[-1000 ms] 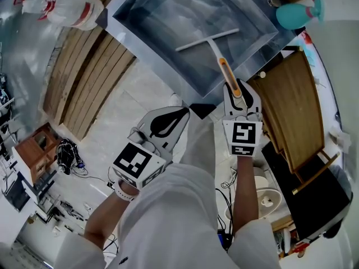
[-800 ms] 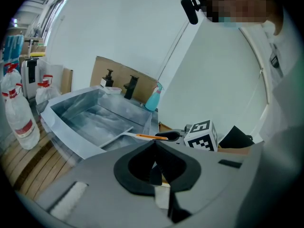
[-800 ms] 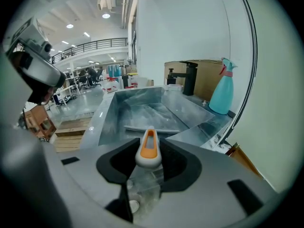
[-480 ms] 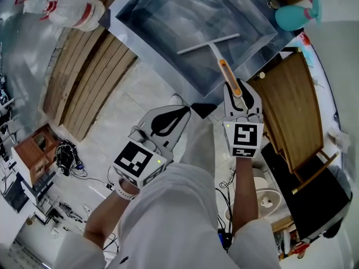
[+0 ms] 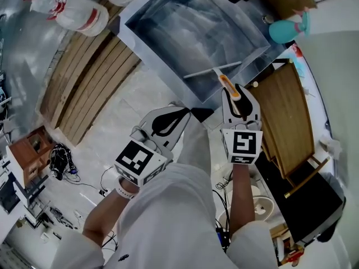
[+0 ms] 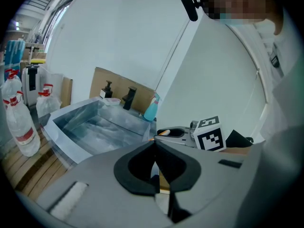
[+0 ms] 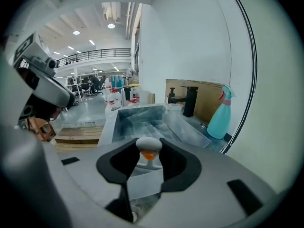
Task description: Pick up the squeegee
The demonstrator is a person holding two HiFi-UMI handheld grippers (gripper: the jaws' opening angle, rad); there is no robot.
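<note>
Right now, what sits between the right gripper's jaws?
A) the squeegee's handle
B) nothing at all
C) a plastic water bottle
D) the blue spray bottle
A: the right gripper has its jaws closed on the grey-and-orange handle of the squeegee.

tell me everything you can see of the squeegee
The squeegee is a pale grey T shape, plastic by its look: a long thin blade bar across a slim handle with an orange inset down its middle. The right gripper holds it by the rounded handle end, its fingers closed on both sides. The handle points away from the person and the blade lies across the near edge of the metal sink; whether it touches the metal cannot be told.
</note>
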